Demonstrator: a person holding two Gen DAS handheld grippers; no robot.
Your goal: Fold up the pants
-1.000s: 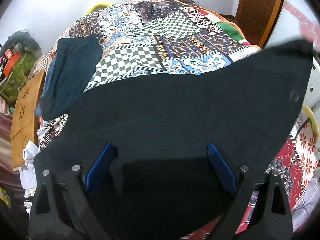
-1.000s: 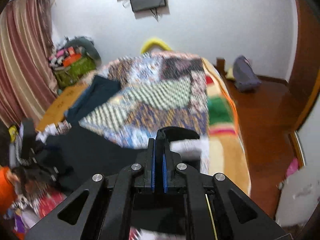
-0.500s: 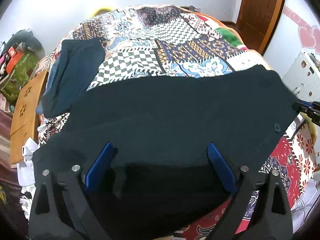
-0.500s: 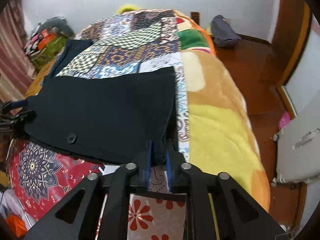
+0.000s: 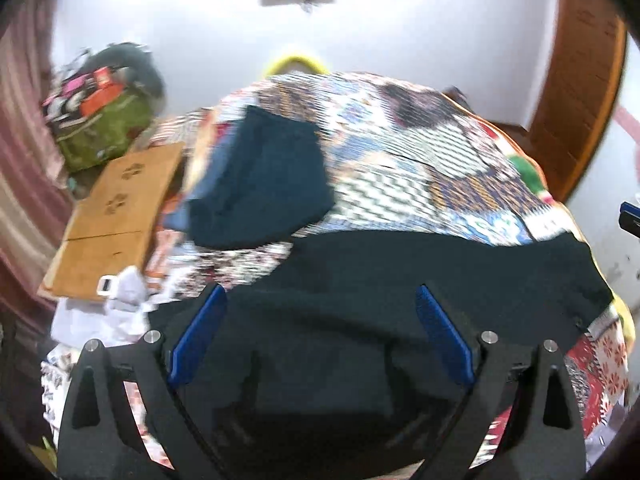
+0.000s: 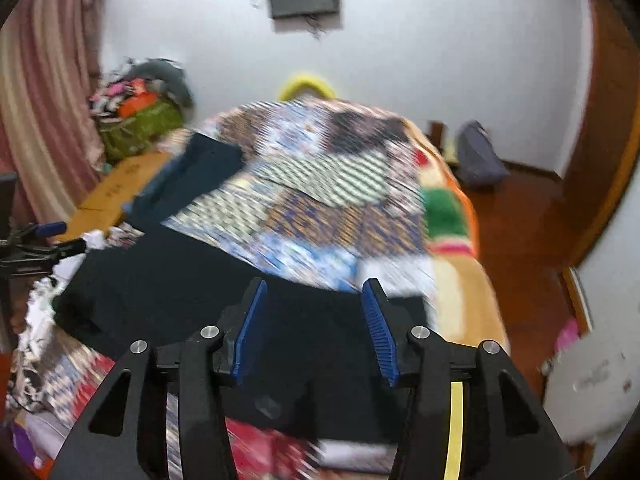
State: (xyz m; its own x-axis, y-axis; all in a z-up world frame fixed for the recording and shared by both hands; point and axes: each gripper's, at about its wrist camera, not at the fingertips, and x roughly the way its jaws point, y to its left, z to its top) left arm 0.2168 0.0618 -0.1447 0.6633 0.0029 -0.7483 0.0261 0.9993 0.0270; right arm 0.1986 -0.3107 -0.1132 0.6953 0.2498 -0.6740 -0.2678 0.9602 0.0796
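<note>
— Both grippers, how do they stand?

— My left gripper (image 5: 320, 300) has its blue pads (image 5: 198, 334) spread wide, with nothing between them; it hangs above the near edge of the black pants (image 5: 420, 276). My right gripper (image 6: 314, 300) is also parted, less widely, and grips nothing. Its pads (image 6: 378, 328) sit over the right end of the same pants (image 6: 168, 292).

— Where do the pants lie?

— Flat across the near end of the bed, on the patchwork quilt (image 5: 420, 168), stretched from side to side. A round button (image 6: 267, 406) shows on the cloth near my right gripper, though blurred.

— Can each gripper see the other?

— Yes. From the right wrist view my left gripper (image 6: 40, 240) shows at the far left edge, by the pants' other end. From the left wrist view only a blue tip of the right one (image 5: 630, 216) peeks in at the right border.

— What else is on the bed?

— A folded dark blue garment (image 5: 260, 184) lies farther up on the quilt's left side, apart from the pants. Beside the bed stands a wooden board (image 5: 116, 216) and a green bag (image 5: 100, 132). Both views are smeared by motion.
</note>
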